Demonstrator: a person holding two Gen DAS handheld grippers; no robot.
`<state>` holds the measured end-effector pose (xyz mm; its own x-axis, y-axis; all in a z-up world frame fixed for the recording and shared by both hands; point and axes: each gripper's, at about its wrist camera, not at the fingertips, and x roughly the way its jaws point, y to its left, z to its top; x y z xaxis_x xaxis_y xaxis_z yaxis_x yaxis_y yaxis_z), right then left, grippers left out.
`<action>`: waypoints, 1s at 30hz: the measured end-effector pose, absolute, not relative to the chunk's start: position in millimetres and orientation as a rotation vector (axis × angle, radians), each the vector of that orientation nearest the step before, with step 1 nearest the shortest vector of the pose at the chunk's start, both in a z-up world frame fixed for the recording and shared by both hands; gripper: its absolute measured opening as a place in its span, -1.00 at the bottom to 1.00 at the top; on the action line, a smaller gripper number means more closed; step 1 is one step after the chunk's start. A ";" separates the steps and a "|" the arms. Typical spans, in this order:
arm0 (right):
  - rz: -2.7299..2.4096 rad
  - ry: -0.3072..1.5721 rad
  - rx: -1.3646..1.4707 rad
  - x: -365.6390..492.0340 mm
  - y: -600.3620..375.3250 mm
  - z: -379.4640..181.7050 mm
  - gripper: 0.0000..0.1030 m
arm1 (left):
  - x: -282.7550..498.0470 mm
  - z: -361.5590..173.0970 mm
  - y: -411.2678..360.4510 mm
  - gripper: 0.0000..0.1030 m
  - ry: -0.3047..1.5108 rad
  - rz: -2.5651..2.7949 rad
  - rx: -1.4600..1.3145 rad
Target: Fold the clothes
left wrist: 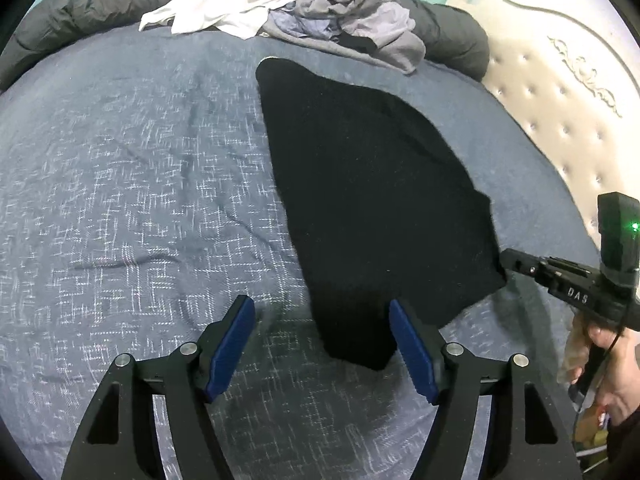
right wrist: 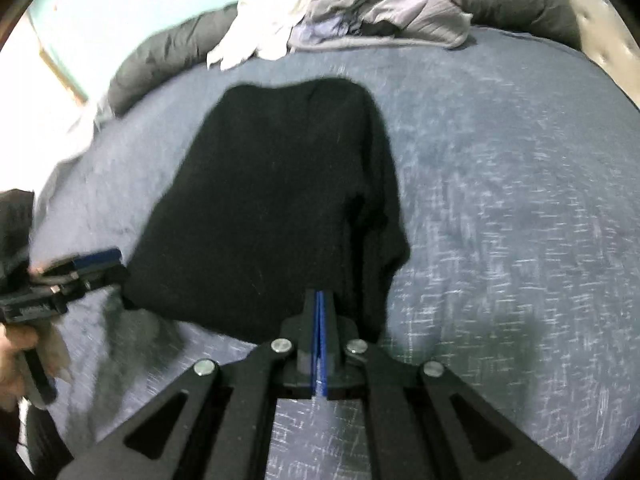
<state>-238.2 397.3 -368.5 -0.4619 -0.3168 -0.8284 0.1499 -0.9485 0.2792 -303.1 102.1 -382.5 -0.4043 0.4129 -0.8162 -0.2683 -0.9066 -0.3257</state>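
Blue-grey bedspread covers the bed; the left claw hovers wide over it. Mid-bed lies the black garment, its near edge pinched by the right claw. Clothes pile behind, tufted headboard rightward.

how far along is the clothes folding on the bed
Done so far: the black garment lies on the blue bedspread, apparently folded to a narrow shape. In hand: the right gripper is shut at its near edge, seemingly pinching it, while the left gripper is open over the near corner. Left: finishing this piece, then the heap of white and grey clothes at the far side, untouched.
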 end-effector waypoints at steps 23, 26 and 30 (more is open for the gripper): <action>-2.276 -0.494 1.647 -258.5 403.4 -406.9 0.44 | -321.3 -418.1 116.1 0.63 -0.439 2.172 -1.506; -2.262 -0.471 1.657 -262.1 400.5 -409.3 0.51 | -323.4 -424.3 119.0 0.70 -0.451 2.166 -1.509; -2.242 -0.427 1.664 -267.6 395.4 -407.2 0.51 | -324.2 -428.7 123.7 0.77 -0.437 2.169 -1.498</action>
<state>-267.6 395.4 -407.2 -0.2734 -0.4214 -0.8647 0.0742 -0.9055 0.4178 -324.2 123.7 -428.7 -0.2974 0.5408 -0.7868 -0.1941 -0.8412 -0.5047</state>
